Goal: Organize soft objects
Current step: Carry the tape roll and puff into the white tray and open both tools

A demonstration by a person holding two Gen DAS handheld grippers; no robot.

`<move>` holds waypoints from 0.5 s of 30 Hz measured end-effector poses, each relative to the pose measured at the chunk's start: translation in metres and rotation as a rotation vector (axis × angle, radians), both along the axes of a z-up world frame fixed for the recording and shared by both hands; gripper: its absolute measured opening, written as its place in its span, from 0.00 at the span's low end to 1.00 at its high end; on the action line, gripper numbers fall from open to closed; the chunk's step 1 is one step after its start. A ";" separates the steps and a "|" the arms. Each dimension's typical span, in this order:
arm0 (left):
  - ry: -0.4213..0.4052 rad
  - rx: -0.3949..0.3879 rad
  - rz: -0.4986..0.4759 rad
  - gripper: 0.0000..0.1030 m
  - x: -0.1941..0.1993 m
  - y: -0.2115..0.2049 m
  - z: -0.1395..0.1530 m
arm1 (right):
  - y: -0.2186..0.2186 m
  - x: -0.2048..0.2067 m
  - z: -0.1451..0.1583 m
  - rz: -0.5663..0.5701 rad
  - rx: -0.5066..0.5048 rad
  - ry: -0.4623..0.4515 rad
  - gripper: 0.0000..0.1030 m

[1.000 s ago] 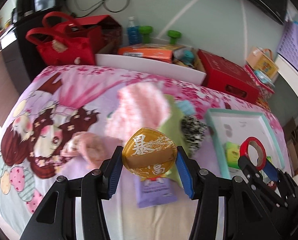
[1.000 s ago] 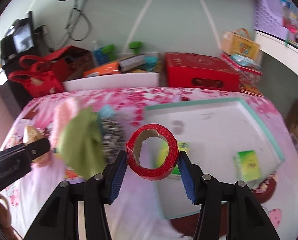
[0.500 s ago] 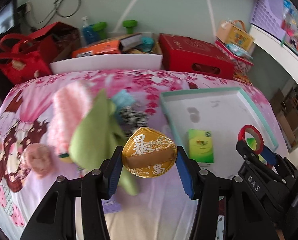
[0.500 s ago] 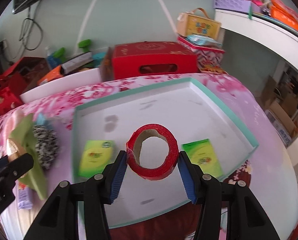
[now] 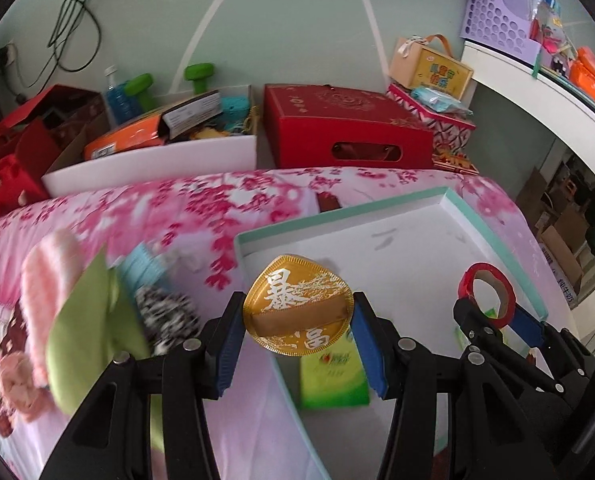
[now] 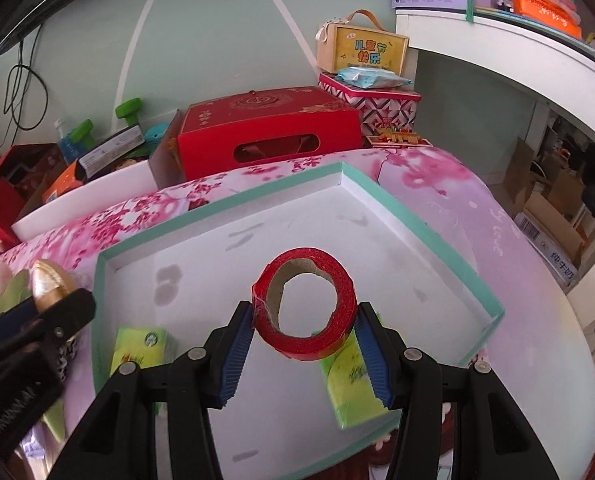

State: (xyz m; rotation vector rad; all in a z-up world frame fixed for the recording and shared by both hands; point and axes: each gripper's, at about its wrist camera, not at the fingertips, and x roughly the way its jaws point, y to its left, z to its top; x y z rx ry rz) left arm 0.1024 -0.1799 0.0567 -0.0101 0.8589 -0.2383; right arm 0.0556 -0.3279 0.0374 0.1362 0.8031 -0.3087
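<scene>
- While both loads hung over the shallow white tray with its mint-green rim, the step in hand looked like a carry toward set-down, with neither item yet resting on the tray floor.
- The left gripper pinched a gold foil coin, a thin embossed disc with white characters and a brown band, above the tray's near-left corner.
- The right gripper pinched a red tape roll, a glittery ring on a torn cardboard core, above the tray's middle.
- Two green tissue packs already lay flat inside the tray.
- Next, I judged, each gripper needed lowering onto bare tray floor before letting go; the coin's foil would dent under a hard squeeze.
- Fuzzy pink cloth, a green cloth and a black-and-white fluffy piece waited on the floral bedsheet.
</scene>
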 end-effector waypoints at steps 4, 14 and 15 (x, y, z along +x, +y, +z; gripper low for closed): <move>-0.006 0.002 -0.017 0.52 0.011 -0.010 -0.009 | -0.005 0.010 0.001 -0.008 -0.018 -0.009 0.53; 0.021 0.012 -0.004 0.54 0.029 -0.016 -0.030 | -0.013 0.023 -0.010 -0.023 -0.015 0.019 0.54; 0.024 0.012 -0.004 0.60 0.029 -0.016 -0.030 | -0.014 0.023 -0.011 -0.027 -0.015 0.020 0.54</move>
